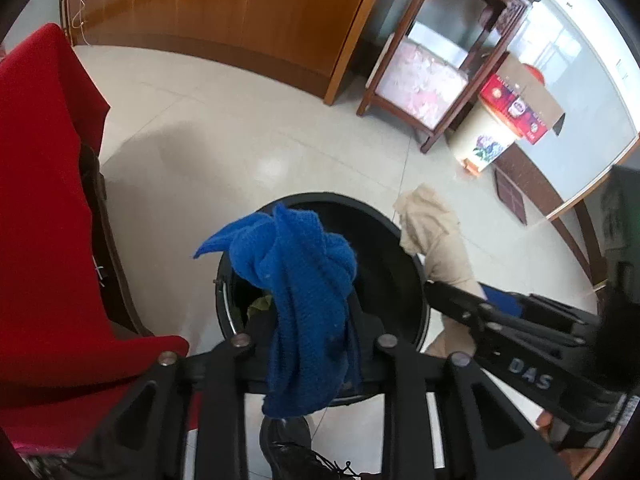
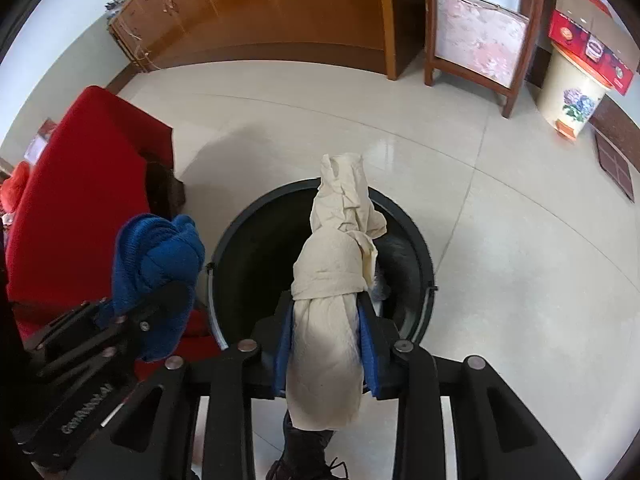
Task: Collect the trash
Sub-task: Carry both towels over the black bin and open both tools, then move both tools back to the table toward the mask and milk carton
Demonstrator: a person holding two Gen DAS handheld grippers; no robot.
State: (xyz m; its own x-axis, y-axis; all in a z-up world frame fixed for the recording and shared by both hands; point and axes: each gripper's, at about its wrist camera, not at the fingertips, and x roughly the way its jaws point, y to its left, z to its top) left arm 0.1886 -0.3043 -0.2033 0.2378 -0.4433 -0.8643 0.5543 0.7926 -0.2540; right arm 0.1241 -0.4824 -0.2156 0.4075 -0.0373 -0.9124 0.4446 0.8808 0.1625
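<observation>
Two bundles: you carry one in each hand, both hanging above the same open bin, so the coming move turns on whether each one clears the rim when it falls.
Bin: the black round trash bin [image 2: 416, 248] stands on the pale tiled floor [image 2: 520, 260], mouth up, right below both tools; some yellowish scrap shows inside it in the left wrist view.
Red chair: the red-covered seat [image 2: 80, 200] stands just beside the bin on your left, close enough to catch a bundle that swings outward.
Beige bundle: the knotted beige cloth [image 2: 336, 300] stands with its long axis running away from you along the fingers, its far end over the bin's middle, its near end hanging back toward your black shoe [image 2: 304, 452].
Blue bundle: the knotted blue knit cloth [image 1: 304, 292] runs the same way, its knot over the bin's left half in the left wrist view; from the right wrist view it looks nearer the rim on the chair side.
Right gripper [image 2: 326, 344]: your jaws stand narrow, blue pads against the beige cloth on both sides, gripping it.
Left gripper [image 1: 312, 344]: your jaws sit narrow too, the blue knit draped between them and hiding the pads; I judge it held.
Nearer hand: the right looks better centred for release.
</observation>
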